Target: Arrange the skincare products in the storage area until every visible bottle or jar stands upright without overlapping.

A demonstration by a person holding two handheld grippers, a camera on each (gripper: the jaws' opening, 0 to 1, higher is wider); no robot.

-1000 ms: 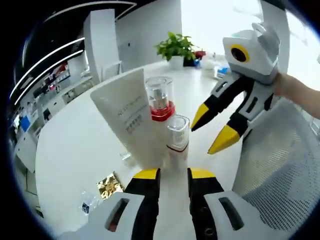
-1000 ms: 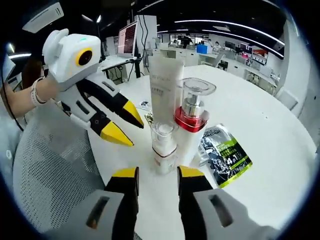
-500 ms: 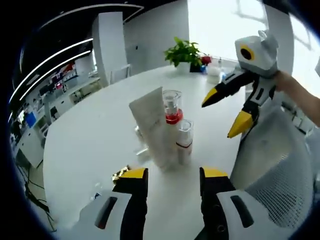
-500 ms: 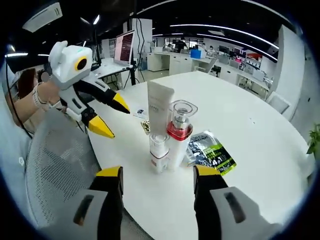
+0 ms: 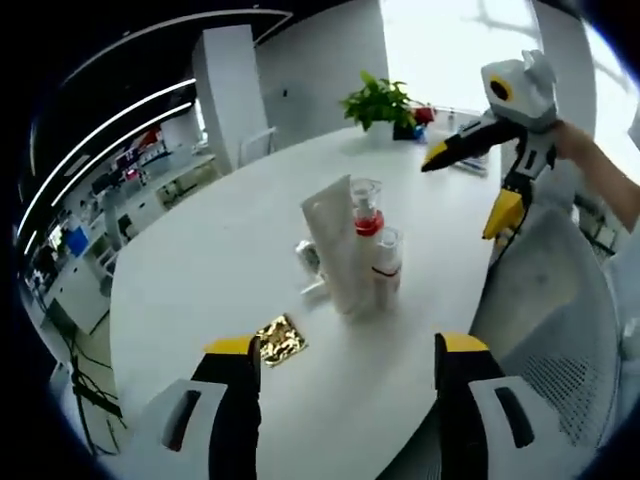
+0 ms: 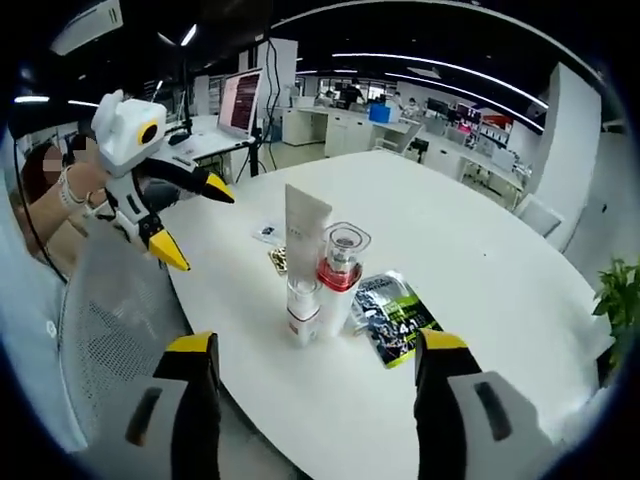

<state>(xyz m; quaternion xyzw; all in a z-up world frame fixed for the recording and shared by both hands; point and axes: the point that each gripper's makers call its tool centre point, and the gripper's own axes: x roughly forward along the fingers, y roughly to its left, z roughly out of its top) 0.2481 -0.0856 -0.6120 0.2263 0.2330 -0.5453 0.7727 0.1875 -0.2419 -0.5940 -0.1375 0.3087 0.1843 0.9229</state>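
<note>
In the left gripper view, a gold foil sachet is seen lying flat on the white bench at the near left, just beyond the left claw, whose yellow-tipped jaws are spread wide apart with nothing between them. Further in, near the middle of the bench, a white tube is stood upright, with a clear-capped bottle with a red collar close behind it and a smaller clear-capped bottle just beside it on the right; whether they touch cannot be told. A potted plant is seen at the far edge of the bench. At the far right the right claw is held by a hand above a mesh chair back, its jaws apart and empty. In the right gripper view, the left claw is seen at the left, raised over the bench edge with jaws parted. At the centre the white tube, the smaller bottle and the red-collared bottle are grouped upright, and a green and black sachet is laid flat just to their right. The right claw is seen at the bottom, wide open and well short of the products.
</note>
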